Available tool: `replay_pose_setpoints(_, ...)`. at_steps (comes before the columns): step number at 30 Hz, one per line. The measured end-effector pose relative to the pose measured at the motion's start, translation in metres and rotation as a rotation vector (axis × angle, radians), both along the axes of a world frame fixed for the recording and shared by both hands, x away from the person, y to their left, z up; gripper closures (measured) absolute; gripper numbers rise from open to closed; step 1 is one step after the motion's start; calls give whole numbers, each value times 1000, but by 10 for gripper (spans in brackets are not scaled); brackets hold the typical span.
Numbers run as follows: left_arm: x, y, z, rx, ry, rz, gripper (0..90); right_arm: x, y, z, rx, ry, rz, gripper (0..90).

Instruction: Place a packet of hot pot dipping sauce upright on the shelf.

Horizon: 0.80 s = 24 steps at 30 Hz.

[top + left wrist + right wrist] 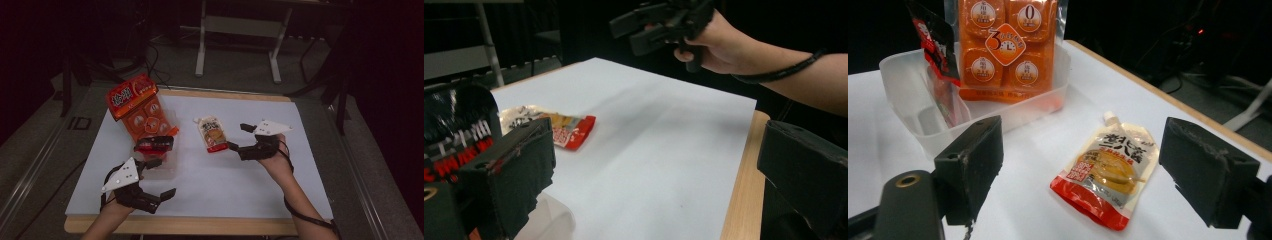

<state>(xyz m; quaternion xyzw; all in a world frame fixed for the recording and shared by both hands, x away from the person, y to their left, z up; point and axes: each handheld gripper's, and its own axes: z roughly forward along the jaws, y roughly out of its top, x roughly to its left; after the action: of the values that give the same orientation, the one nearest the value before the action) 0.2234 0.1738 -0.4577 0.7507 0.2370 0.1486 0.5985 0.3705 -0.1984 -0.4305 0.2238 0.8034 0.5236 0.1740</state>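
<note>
A person's two forearms are reaching in from the near edge of a wooden table [200, 226] that is lying under a white sheet [240, 175].

Nearest, at the lower left of the high view, the left gripper [162, 179] is hovering over the sheet's near left part, its jaws standing wide apart and gripping nothing. In the left gripper view, the two black jaws are framing bare white paper, with the wooden edge running under the right jaw.

Just beyond the left gripper, a clear plastic tub [170, 167] is resting on the sheet. A dark red packet [154, 144] is standing inside it, and a large orange multipack [142, 112] is leaning upright in its far end, printed with round badges.

Farther along, to the right of the tub and well apart from it, a spouted sauce pouch [213, 134] is lying flat on the sheet. It is cream at the spout end and red at the bottom, with its spout pointing away from the person.

The right gripper [239, 136] is hovering just beside the pouch's right edge, jaws spread wide and empty. In the right gripper view, the pouch [1108, 172] is lying between the two black jaws and a little ahead of them, not touched by either, while the tub [903, 95] is sitting behind it to the left.

Beyond the table, metal legs are standing on a dark floor.
</note>
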Motion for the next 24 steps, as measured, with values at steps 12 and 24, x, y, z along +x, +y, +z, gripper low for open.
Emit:
replay_pose_setpoints(12,-14,7,-12,-14,-10,25,26,44,17,-17,-32,12,-12,219)
replay_pose_setpoints(24,-20,5,-23,-5,4,14,26,88,44,-41,-69,55,-14,274)
